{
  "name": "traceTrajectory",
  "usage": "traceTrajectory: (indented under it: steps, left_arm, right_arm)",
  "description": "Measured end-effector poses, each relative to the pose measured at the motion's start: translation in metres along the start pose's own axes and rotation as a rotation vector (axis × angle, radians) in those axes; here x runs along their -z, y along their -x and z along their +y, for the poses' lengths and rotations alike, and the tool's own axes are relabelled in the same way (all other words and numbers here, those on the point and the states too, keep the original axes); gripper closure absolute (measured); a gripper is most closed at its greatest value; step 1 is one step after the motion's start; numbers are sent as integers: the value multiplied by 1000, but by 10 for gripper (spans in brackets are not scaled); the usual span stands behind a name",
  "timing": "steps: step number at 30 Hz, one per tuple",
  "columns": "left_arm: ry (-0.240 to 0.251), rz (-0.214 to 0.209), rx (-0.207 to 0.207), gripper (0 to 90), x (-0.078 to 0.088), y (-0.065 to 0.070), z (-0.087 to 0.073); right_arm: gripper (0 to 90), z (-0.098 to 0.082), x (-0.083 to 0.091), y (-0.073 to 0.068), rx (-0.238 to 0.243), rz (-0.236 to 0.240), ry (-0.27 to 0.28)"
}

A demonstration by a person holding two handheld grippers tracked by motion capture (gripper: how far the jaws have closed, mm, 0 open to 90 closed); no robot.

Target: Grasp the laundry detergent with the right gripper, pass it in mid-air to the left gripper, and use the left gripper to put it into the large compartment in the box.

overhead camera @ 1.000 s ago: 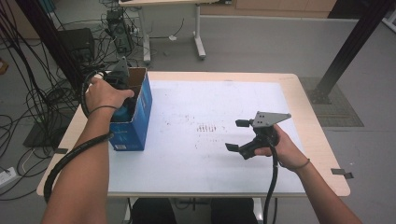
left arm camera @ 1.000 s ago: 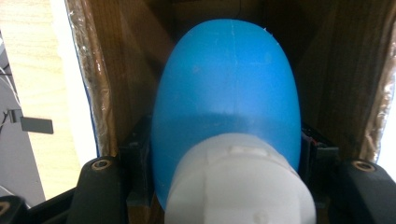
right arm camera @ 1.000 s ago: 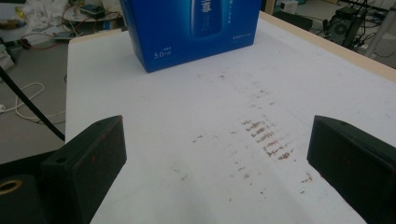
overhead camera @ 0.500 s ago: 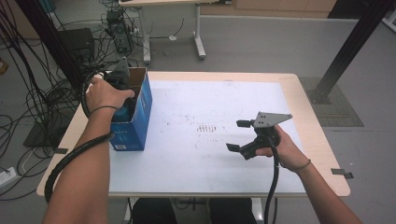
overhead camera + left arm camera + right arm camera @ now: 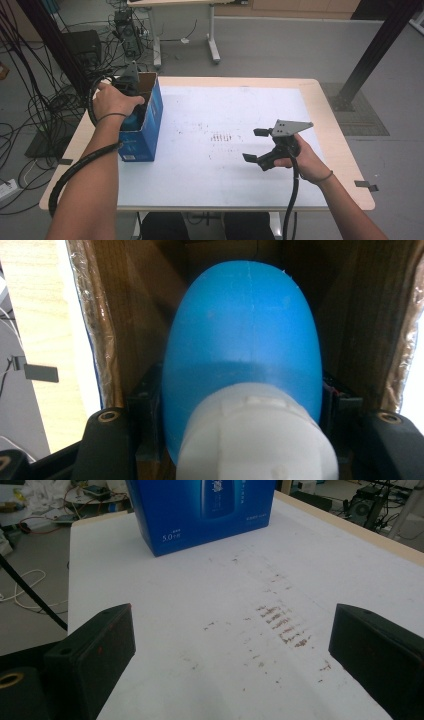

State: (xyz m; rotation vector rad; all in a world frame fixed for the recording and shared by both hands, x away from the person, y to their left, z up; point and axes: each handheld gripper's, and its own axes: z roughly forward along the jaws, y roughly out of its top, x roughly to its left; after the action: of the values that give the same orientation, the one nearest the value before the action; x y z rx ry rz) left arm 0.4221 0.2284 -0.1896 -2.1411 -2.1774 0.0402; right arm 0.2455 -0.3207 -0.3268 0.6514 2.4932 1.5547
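Blue bottle (image 5: 242, 335) deep inside box (image 5: 145, 125), clamped by left claw (image 5: 240, 440) near its white cap. Could snag on cardboard walls, tipping box at bench (image 5: 330, 115) edge. Right claw (image 5: 257, 146) wide open, empty, well apart.

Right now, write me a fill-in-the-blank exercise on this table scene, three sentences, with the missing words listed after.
1. The left gripper is shut on a blue plastic bottle with a ____ cap.
2. That bottle sits inside the open blue ____ box.
3. The right gripper, over the stained white table, has its fingers ____.

Missing words: white; cardboard; open
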Motion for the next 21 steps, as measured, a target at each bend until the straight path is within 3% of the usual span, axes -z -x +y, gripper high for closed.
traceTrajectory:
  steps: [21]
  left_arm:
    - [4,8,2,376,0,3,-1]
  right_arm:
    - [43,-2,1,1,-5,-3,5]
